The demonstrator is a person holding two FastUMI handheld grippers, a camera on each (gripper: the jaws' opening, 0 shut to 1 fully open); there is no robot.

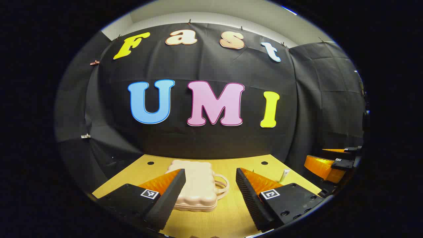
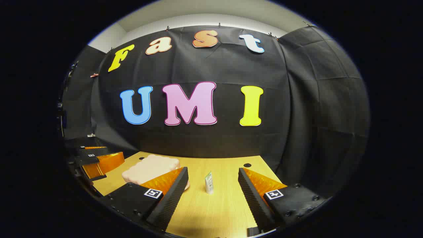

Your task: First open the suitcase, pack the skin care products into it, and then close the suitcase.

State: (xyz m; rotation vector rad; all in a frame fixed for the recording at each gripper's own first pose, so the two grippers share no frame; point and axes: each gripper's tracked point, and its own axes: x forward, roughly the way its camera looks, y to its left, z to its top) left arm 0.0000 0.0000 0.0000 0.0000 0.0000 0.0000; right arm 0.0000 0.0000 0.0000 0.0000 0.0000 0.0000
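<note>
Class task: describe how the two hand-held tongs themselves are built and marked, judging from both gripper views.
Each pair of tongs, left tongs and right tongs, has two wedge-shaped fingers with ribbed inner faces and translucent orange backing. They sit on black blocks with screw holes, each bearing a small square black-and-white marker. No cables or sleeves are visible.

Black screwed gripper (image 1: 210,198) mounts (square tag on each), ribbed wedge fingers
</note>
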